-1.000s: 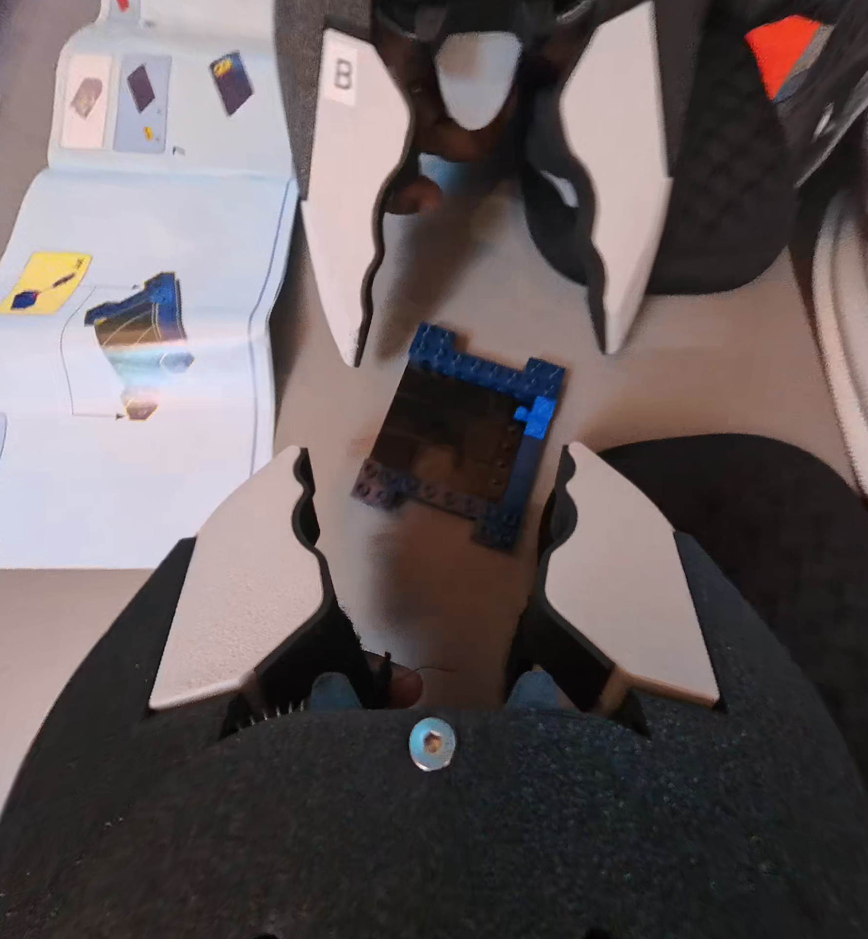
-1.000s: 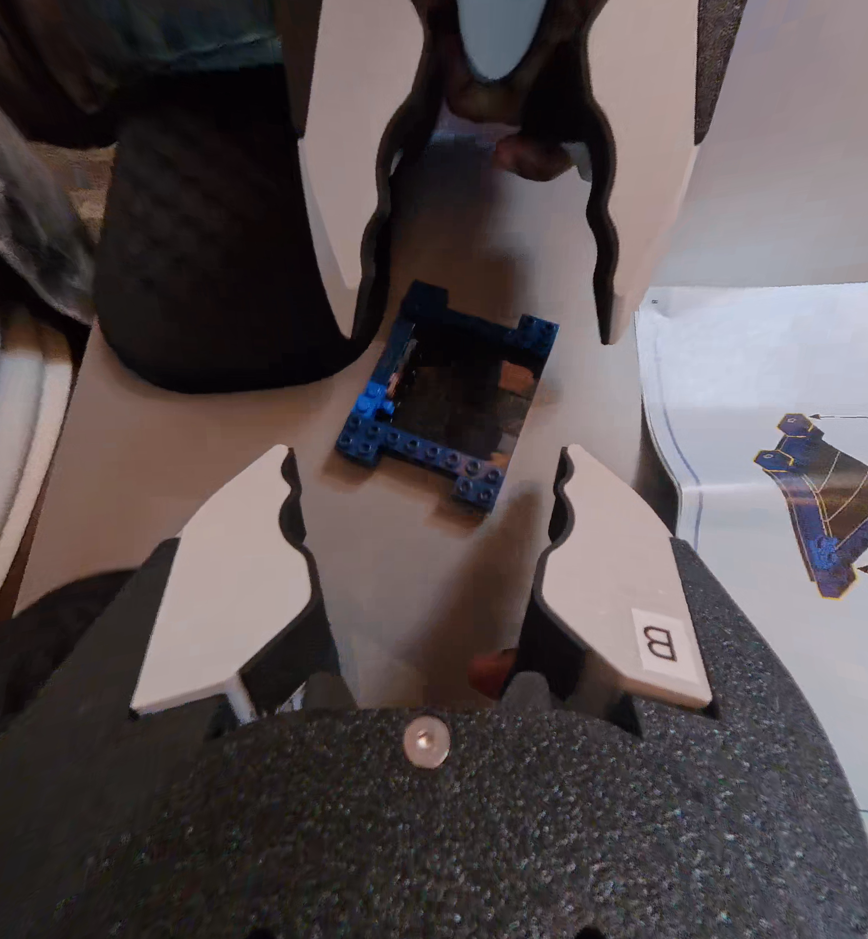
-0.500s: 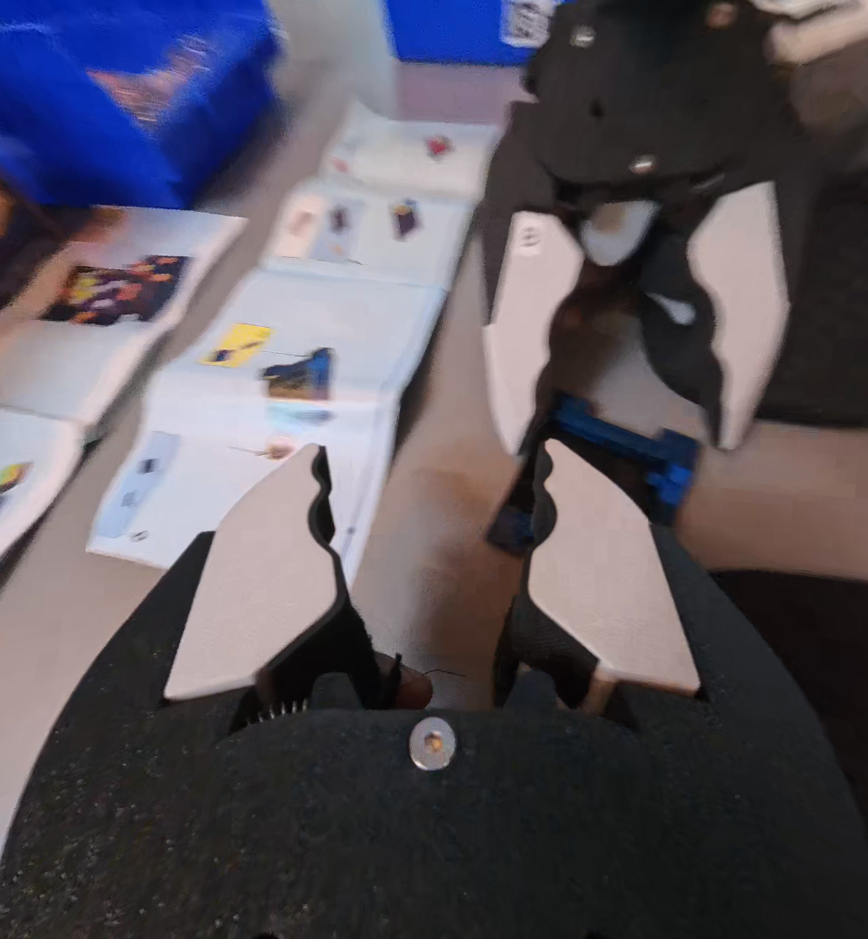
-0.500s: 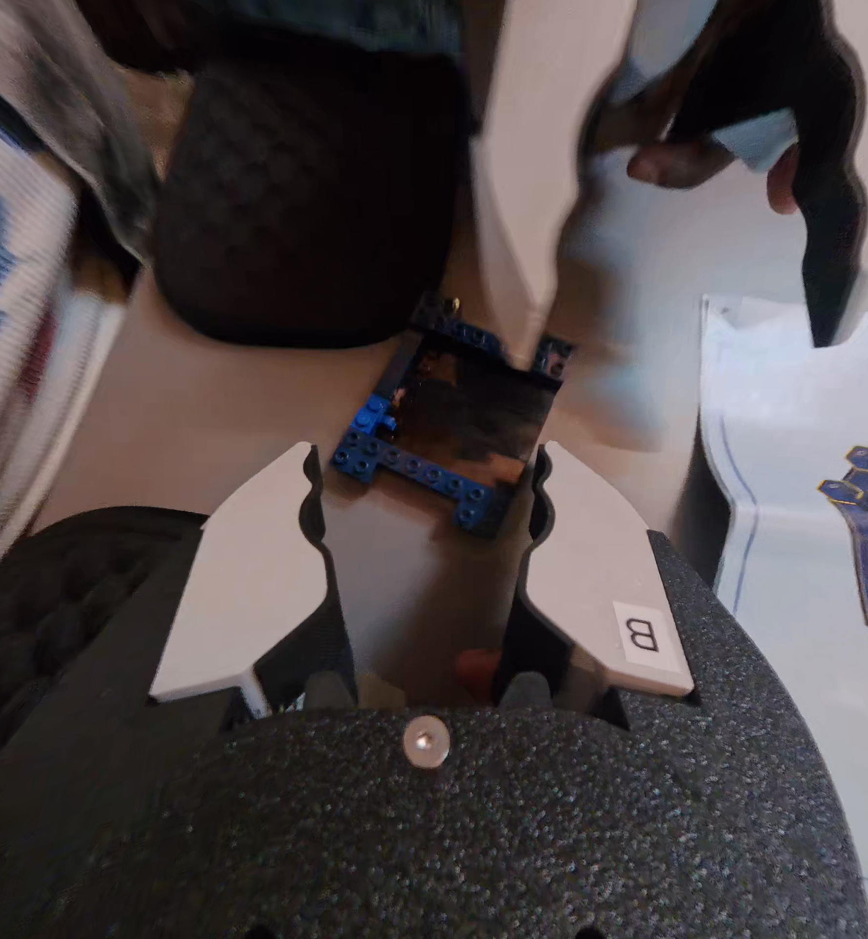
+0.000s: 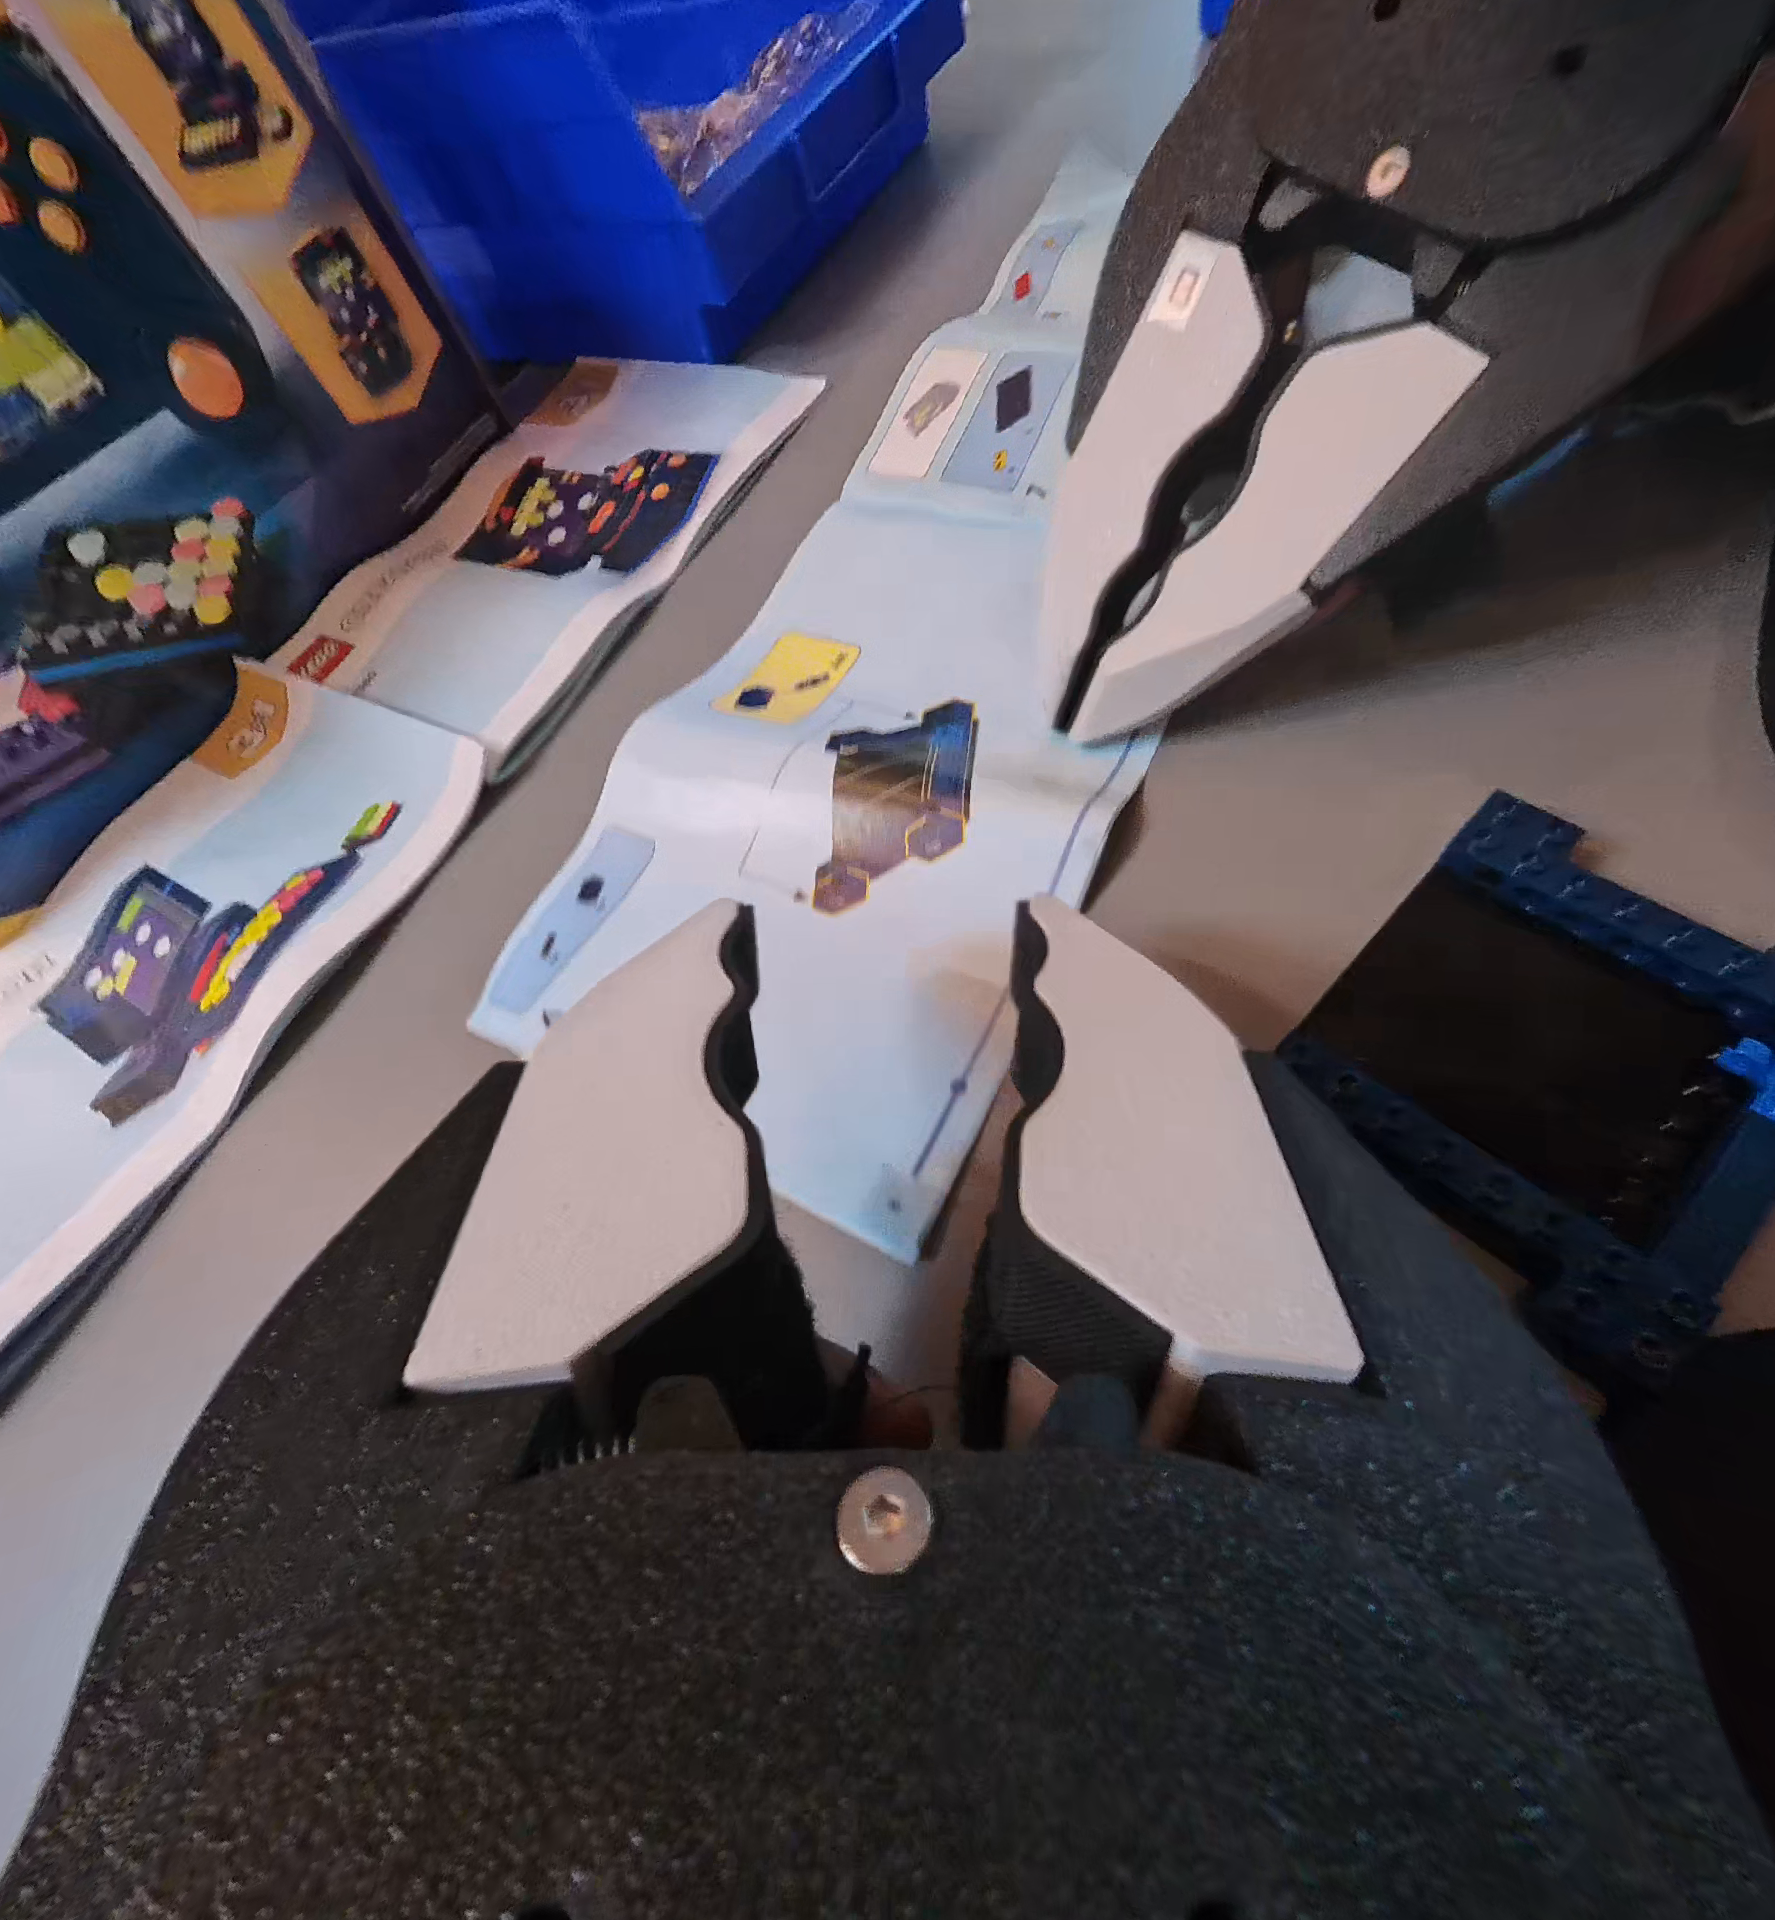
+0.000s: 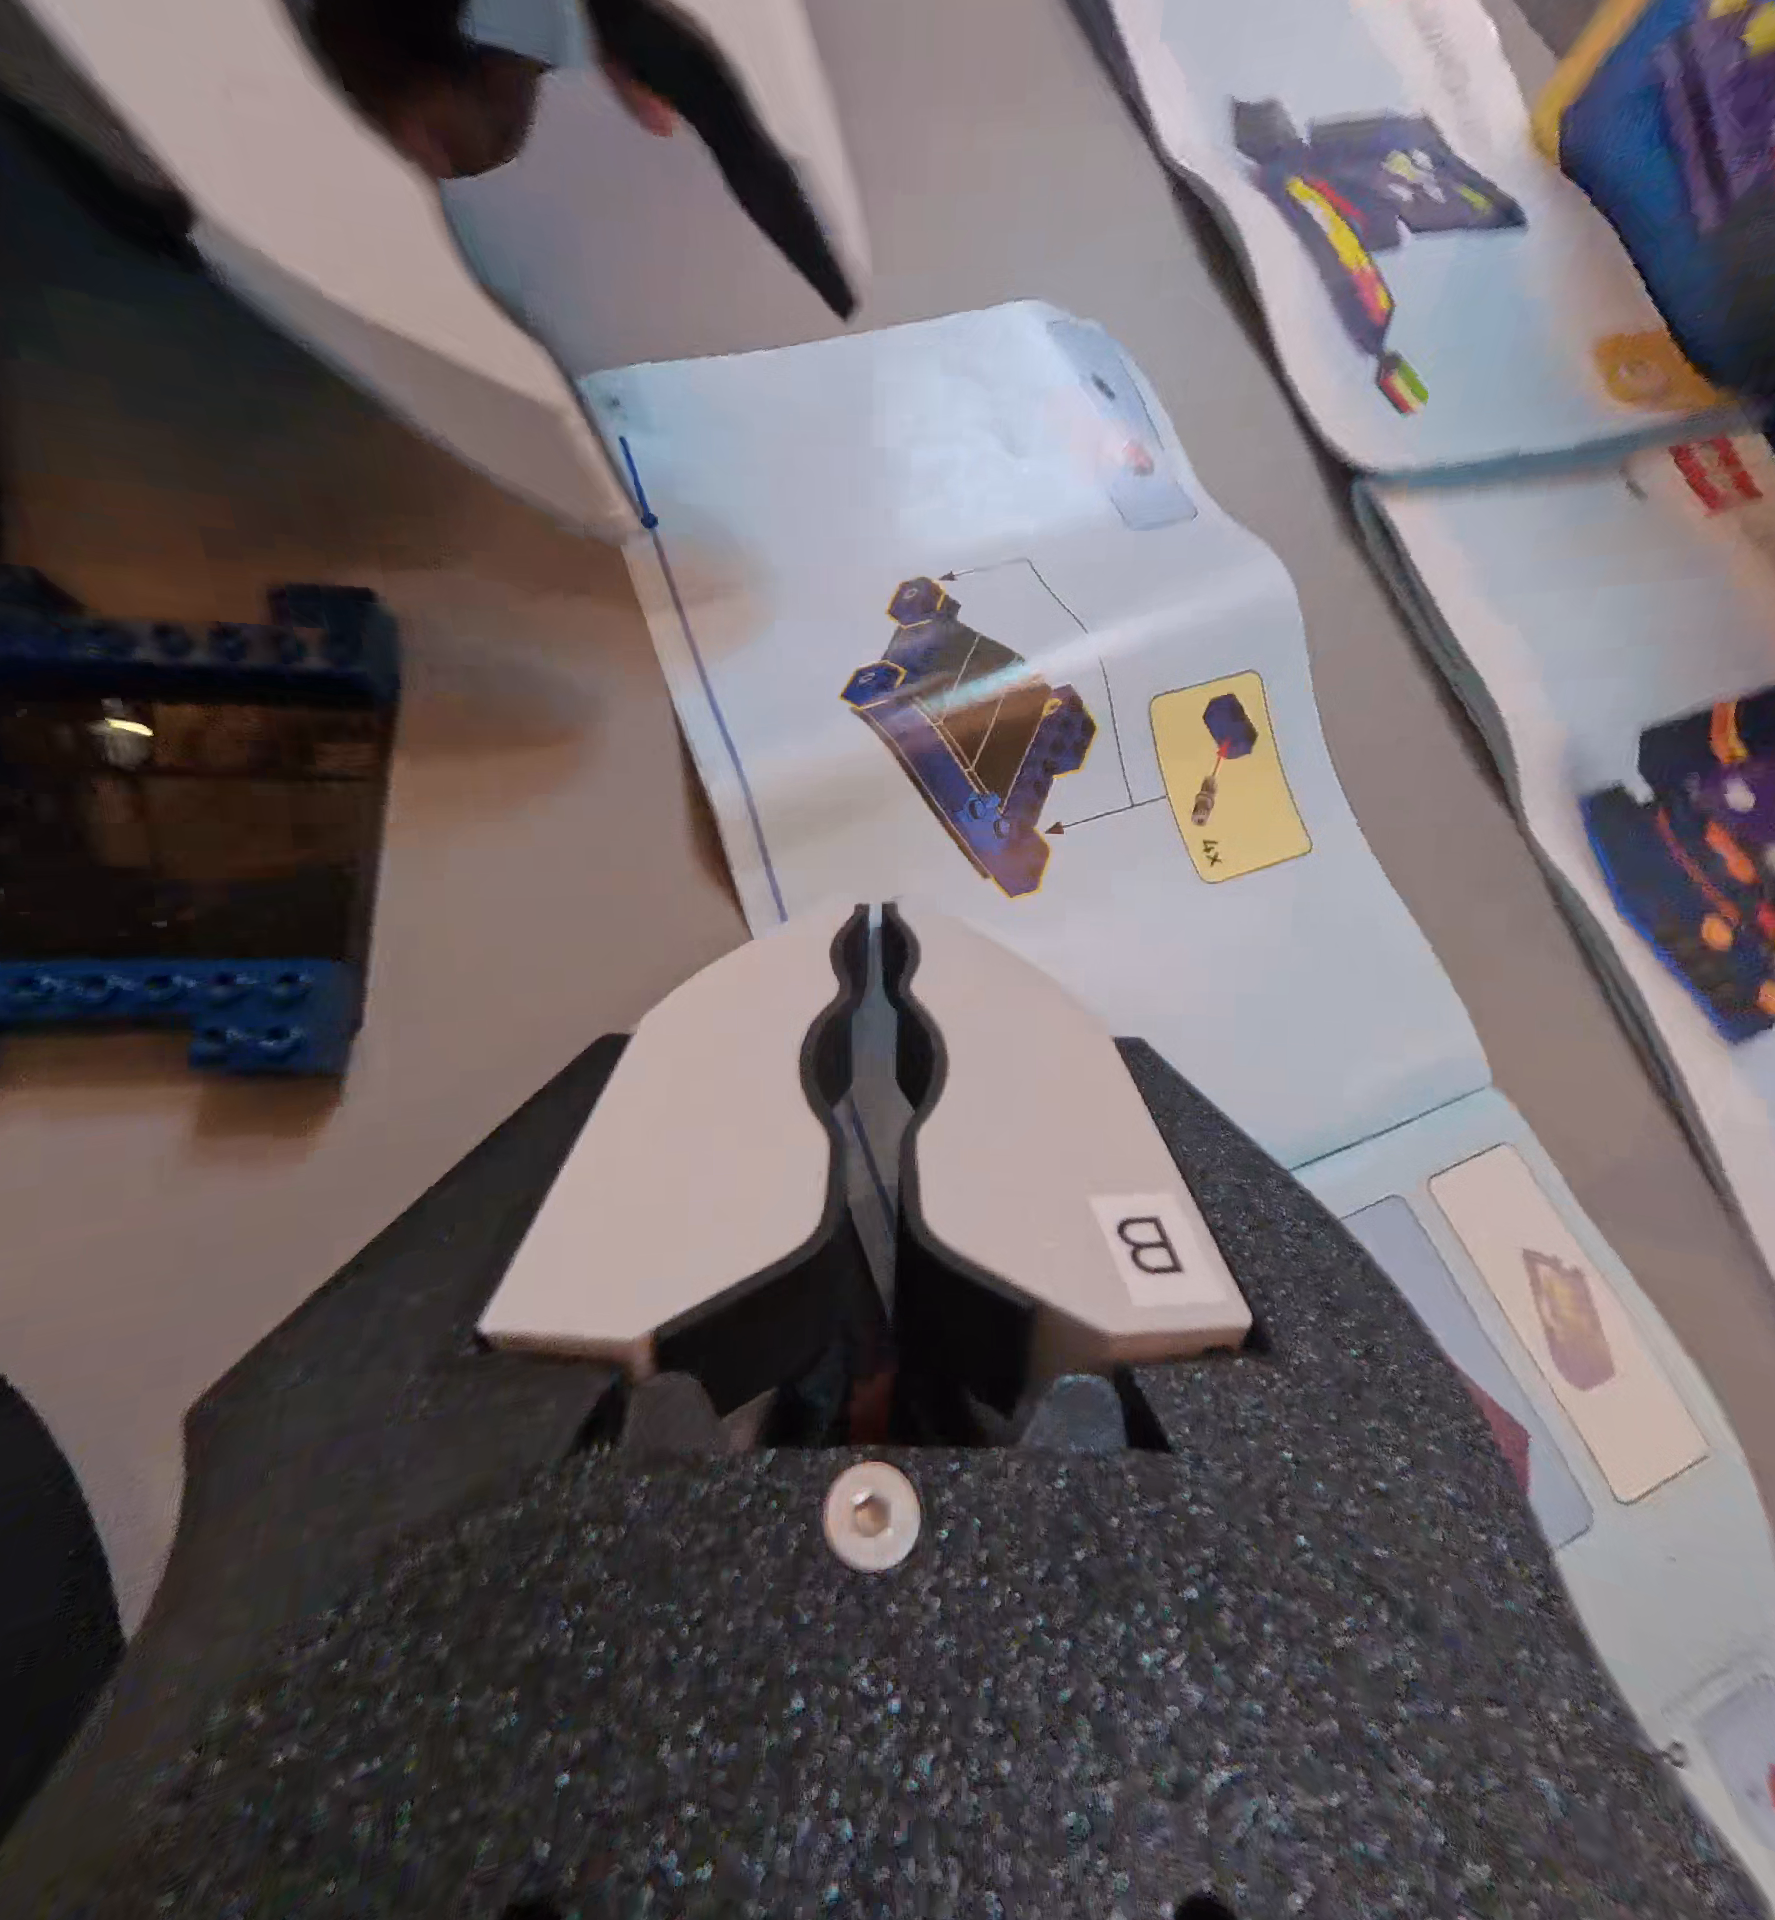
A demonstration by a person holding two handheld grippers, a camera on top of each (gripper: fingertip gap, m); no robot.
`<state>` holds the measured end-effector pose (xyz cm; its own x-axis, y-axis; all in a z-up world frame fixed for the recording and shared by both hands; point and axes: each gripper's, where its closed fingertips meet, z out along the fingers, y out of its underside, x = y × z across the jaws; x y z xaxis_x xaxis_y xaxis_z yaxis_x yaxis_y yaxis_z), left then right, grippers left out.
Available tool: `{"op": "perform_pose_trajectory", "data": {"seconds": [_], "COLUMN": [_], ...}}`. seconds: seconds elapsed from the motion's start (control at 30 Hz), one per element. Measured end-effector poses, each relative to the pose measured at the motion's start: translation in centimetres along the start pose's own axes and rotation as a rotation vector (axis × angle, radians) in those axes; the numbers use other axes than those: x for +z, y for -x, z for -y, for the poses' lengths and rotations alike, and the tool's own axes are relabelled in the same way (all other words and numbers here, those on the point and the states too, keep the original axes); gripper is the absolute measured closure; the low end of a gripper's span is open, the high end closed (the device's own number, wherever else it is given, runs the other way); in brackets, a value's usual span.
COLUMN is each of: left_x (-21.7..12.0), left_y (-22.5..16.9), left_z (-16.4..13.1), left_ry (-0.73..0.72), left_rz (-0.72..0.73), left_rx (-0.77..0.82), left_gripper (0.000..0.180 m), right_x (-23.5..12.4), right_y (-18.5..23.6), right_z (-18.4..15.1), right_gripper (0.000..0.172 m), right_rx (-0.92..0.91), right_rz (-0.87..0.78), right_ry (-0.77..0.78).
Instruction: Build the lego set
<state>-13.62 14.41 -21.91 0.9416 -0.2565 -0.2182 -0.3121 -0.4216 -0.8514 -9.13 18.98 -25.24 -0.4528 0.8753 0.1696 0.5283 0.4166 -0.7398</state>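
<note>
Right gripper (image 6: 878, 920) hovered over the open instruction booklet (image 6: 1018, 499), jaws shut on nothing. Left gripper (image 5: 883, 914) had jaws half open, bare; blue brick frame (image 5: 1631, 935) sat at three o'clock.

The place looks like a hobby or work table (image 5: 1382, 727) set up for toy brick building: open instruction booklets (image 5: 862, 790) lie spread over the grey top, a printed set box (image 5: 135, 312) and a blue parts bin (image 5: 654, 156) at the far left.
</note>
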Motion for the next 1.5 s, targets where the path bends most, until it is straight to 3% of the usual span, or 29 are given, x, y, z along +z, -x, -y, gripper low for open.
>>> {"op": "perform_pose_trajectory", "data": {"seconds": [0.1,0.37,0.8,0.87,1.03,1.23,1.5], "left_x": [0.6,2.5,2.4,2.3,2.3,2.2,2.2], "left_y": [-0.5,-2.1,-2.2,-2.2,-2.1,-2.0,-2.0], "left_z": [0.7,-1.7,-1.8,-1.8,-1.8,-1.8,-1.9], "left_ry": [-0.026,0.161,0.154,0.151,0.145,0.141,0.142], "left_rz": [0.009,-0.036,-0.021,-0.014,0.000,0.016,0.010], "left_rx": [0.096,0.262,0.290,0.300,0.327,0.355,0.353], "left_gripper": [0.149,0.177,0.178,0.178,0.177,0.177,0.178], "right_x": [0.3,0.7,0.5,0.1,-1.8,-0.5,-0.5], "right_y": [1.0,1.8,1.7,1.1,-1.5,-1.1,-1.1], "right_z": [0.5,1.1,1.1,1.3,2.1,-0.6,-0.5], "right_gripper": [0.171,0.172,0.168,0.157,0.166,0.171,0.172], "right_rx": [-0.053,-0.057,-0.116,-0.160,-0.223,-0.124,-0.098], "right_rz": [0.008,0.017,-0.019,-0.074,-0.270,-0.190,-0.188], "right_ry": [-0.010,-0.014,-0.030,-0.059,-0.097,0.068,0.054]}}
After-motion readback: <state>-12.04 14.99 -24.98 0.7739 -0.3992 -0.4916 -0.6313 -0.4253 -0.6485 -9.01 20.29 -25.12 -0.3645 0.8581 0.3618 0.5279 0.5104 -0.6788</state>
